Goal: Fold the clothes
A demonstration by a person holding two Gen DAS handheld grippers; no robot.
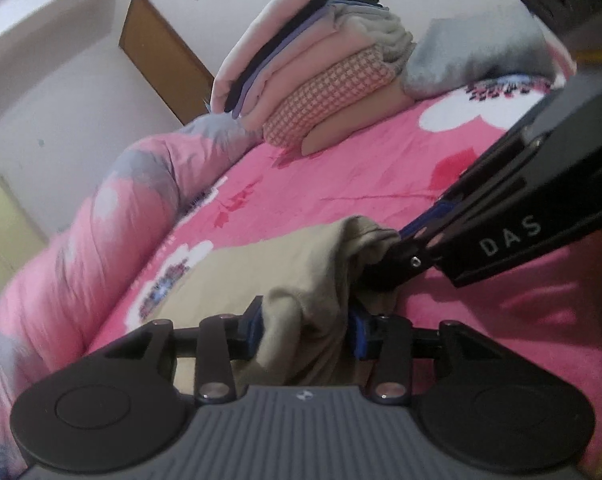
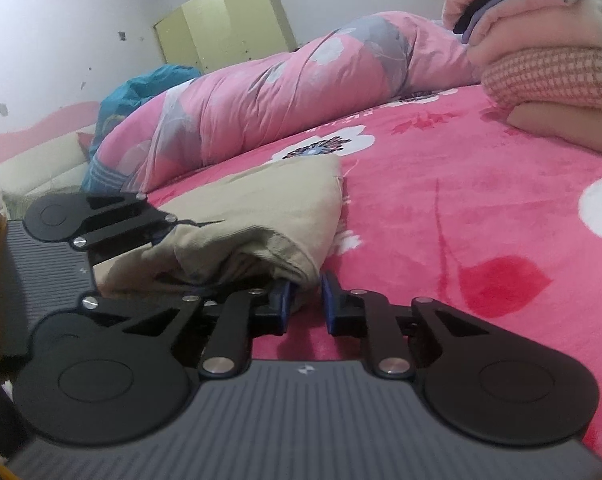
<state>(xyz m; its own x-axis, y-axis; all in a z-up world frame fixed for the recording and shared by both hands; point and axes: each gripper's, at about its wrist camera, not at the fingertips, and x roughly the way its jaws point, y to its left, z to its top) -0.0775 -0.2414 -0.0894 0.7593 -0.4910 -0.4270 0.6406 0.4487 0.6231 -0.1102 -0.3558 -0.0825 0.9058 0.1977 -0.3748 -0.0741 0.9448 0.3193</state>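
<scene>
— Spotted what nearest?

— Left gripper (image 1: 307, 326) first, spread partway, a loose bunch of the beige garment (image 1: 237, 264) filling the gap between its blue pads (image 1: 257, 320). Could not tell whether those pads pressed the cloth or merely flanked it.

— And the other claw?

— Right gripper (image 2: 305, 306) came in from the right, nearly pressed together, nipping the garment's near right edge at its tips. Held that edge up in a small peak just beyond the left gripper. Showed only a thin slit between the pads in its own view.

— Lay where, the rest of the garment?

— Spread flat on the pink flowered bedcover (image 2: 461, 200), running from both claws toward the far left, its far corner just short of a white flower print.

— Stood in the way, anything?

— Nothing on the open cover to the right. Ran along the far left side, though, a rolled pink and grey quilt (image 2: 261, 92), near the garment's far edge. Sat farther back, well apart, a leaning stack of folded clothes (image 1: 301, 72) with a grey pillow (image 1: 473, 56) to its right.

— Beyond the bed?

— Teal bundle (image 2: 141, 88) behind the quilt, a pale yellow wardrobe (image 2: 221, 28) and a brown door (image 1: 161, 52) at the wall.

— Hidden or unclear?

— Covered by cloth, the garment's underside and the left gripper's fingertips in the right view. Blurred, the stack's upper layers.
</scene>
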